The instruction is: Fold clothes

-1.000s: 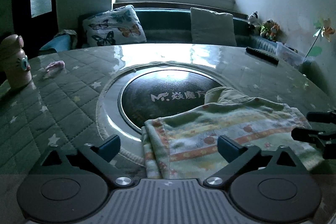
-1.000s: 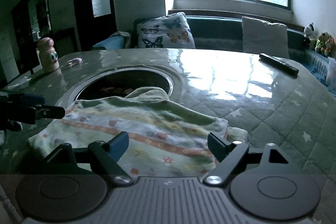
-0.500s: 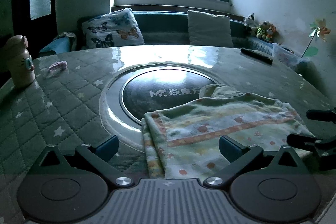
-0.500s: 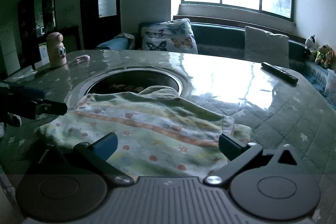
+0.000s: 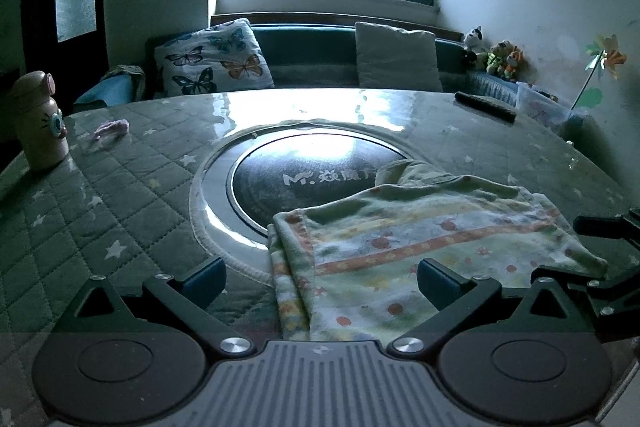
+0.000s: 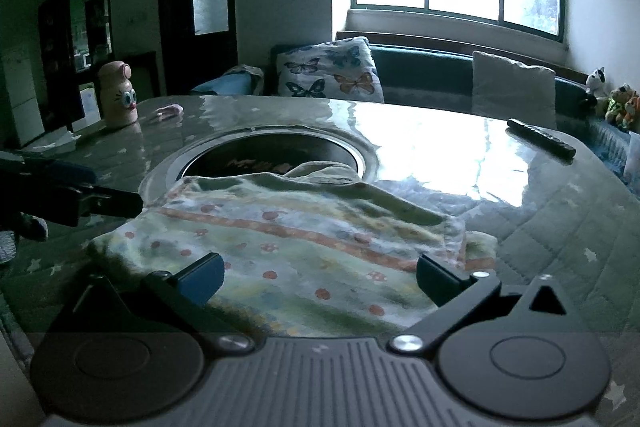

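While both jaws are standing wide apart and gripping nothing, the left gripper (image 5: 320,277) and right gripper (image 6: 320,277) are hovering over the folded garment (image 5: 420,251), which is lying on the table (image 5: 120,195) and partly overlapping its round inset. Only the right view is showing the garment's right edge (image 6: 472,243).

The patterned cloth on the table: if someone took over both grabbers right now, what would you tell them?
Left gripper: open, empty, at the garment's left end.
Right gripper: open, empty, at its right end.
The patterned garment lies folded in layers on the quilted table, its far edge partly over the round dark center plate.
Done: at least one fold, judging by the stacked edges.
Left: probably one more fold, then smoothing. A remote and bottle lie clear of the cloth.
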The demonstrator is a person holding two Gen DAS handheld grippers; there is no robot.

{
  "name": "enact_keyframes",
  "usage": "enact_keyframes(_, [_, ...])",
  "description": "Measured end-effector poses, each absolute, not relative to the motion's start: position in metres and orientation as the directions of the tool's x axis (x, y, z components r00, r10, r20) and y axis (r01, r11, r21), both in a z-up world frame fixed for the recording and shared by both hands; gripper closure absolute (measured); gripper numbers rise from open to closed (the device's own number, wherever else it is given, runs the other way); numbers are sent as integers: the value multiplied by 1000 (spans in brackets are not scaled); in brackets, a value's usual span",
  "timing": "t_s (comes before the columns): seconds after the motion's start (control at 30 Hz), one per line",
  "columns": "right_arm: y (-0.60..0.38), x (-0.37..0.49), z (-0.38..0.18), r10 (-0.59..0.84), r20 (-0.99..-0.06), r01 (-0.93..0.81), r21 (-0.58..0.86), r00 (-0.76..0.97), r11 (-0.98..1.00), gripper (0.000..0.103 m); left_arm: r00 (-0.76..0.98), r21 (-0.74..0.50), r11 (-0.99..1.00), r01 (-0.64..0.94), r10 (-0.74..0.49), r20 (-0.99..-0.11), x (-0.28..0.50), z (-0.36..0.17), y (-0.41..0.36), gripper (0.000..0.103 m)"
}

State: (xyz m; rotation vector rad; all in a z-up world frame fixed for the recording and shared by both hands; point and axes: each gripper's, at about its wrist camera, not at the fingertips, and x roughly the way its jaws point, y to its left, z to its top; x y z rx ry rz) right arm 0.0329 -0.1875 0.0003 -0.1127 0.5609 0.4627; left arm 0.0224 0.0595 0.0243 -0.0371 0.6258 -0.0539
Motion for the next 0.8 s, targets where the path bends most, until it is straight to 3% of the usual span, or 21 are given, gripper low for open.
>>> enact_keyframes(0.63, [-172,20,-3,431,-569,-513,20,700,858,0,800,-42,999,6,-30,-599,20,19,66,0])
enact_keyframes(0.8, [-174,25,-4,384,-566,-467,-3,729,884,0,789,-37,999,-1,-22,-614,22,15,67,0])
